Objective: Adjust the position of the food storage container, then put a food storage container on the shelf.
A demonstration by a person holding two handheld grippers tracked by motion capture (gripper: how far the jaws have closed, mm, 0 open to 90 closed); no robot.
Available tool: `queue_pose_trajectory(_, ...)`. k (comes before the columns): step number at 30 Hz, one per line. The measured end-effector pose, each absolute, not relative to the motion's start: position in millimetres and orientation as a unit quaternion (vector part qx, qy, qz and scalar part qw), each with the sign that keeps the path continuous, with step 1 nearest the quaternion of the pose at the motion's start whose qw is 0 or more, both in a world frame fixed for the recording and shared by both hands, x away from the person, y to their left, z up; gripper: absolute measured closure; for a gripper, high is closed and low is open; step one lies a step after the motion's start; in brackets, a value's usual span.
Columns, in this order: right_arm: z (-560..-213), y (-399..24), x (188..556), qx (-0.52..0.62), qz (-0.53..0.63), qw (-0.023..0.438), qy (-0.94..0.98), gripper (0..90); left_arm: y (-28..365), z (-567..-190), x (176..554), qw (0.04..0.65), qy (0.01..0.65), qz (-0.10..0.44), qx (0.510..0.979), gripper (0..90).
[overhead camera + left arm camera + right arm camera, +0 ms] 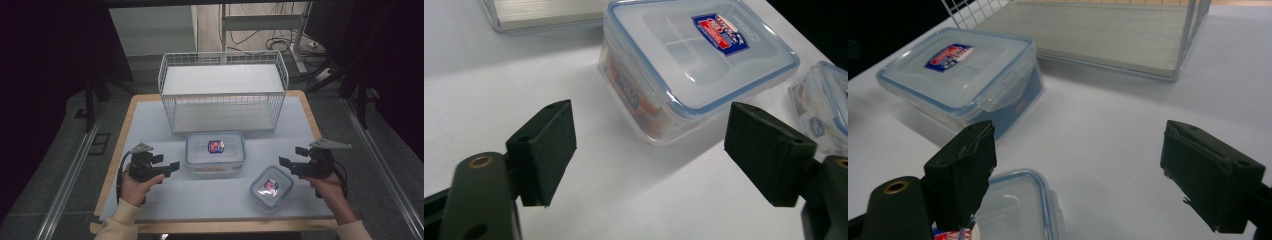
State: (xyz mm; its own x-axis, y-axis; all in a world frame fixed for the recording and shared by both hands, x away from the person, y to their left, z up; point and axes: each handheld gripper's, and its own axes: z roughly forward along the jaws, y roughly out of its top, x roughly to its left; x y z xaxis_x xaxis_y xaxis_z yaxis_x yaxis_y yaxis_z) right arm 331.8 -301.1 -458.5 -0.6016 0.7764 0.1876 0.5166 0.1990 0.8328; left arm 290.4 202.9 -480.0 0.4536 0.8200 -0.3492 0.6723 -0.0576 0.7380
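The left gripper stands with its jaws wide apart and nothing between them; it hovers just beside the left wall of the large lidded food container, which sits on the white table mat in front of the wire basket. In the left gripper view this container lies ahead of the pads and is not touched. The right gripper is also spread open and empty, near the small lidded container, which lies at the front right of the mat — apart from the large one.

The risks, as I judge them: the large container is broad and its plastic walls are smooth, so one gripper that pinches only a corner or the lid edge may slip, or tilt the box and shift the food inside. A grip on a lid flap could unclip it. If the left gripper pushes sideways before it closes, the box may slide toward the small container. The basket rim is high — a low lift could strike the wire.
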Motion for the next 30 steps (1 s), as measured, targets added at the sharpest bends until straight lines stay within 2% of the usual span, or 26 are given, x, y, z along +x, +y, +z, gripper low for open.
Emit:
queue_pose_trajectory(16, -454, -285, 335, 0.419, 0.465, 0.102, 0.773, 16.5, 204, -479, 298, 0.453, 0.523, 0.077, 0.718, 15.5)
queue_pose_trajectory(30, -449, -235, 363, 0.422, 0.469, 0.044, 0.775, 15.1, 195, -479, 328, 0.454, 0.528, 0.058, 0.715, 14.1)
